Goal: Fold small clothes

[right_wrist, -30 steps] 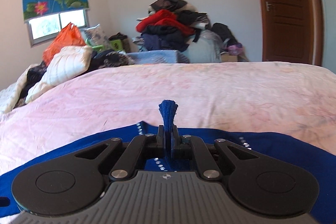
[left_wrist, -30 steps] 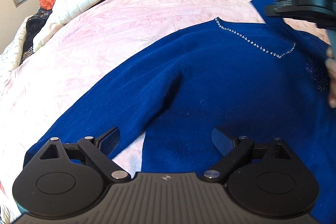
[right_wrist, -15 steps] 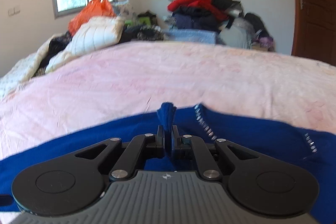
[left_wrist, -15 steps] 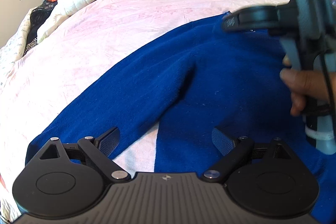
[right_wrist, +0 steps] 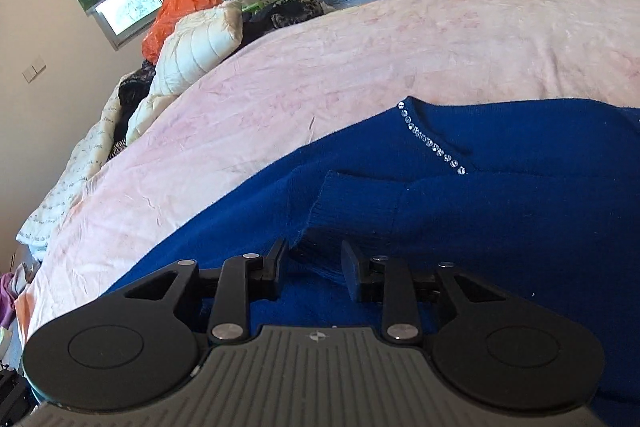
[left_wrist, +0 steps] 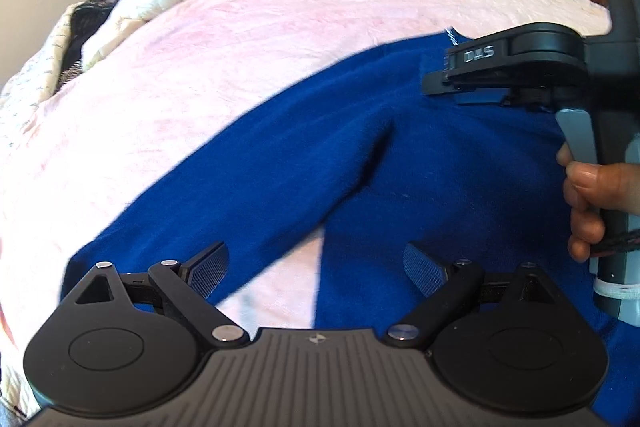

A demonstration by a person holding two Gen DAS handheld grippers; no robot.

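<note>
Right wrist view: the right gripper [right_wrist: 314, 269] is sitting part-open over a sleeve cuff [right_wrist: 324, 211] laid across the blue sweater [right_wrist: 500, 219] on the bed [right_wrist: 360, 59]. The left gripper [left_wrist: 316, 269] is hovering wide, gripping nothing, above the other sleeve [left_wrist: 248, 179], which is lying unfolded; most folding is remaining.

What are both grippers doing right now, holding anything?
Left gripper: jaws wide open, empty, above the blue sweater.
Right gripper: jaws parted around the folded sleeve cuff, not clamped.

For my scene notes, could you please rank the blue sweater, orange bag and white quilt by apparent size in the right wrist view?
1. Blue sweater, though nearest the camera.
2. White quilt.
3. Orange bag, partly hidden behind the quilt, so unsure.
</note>
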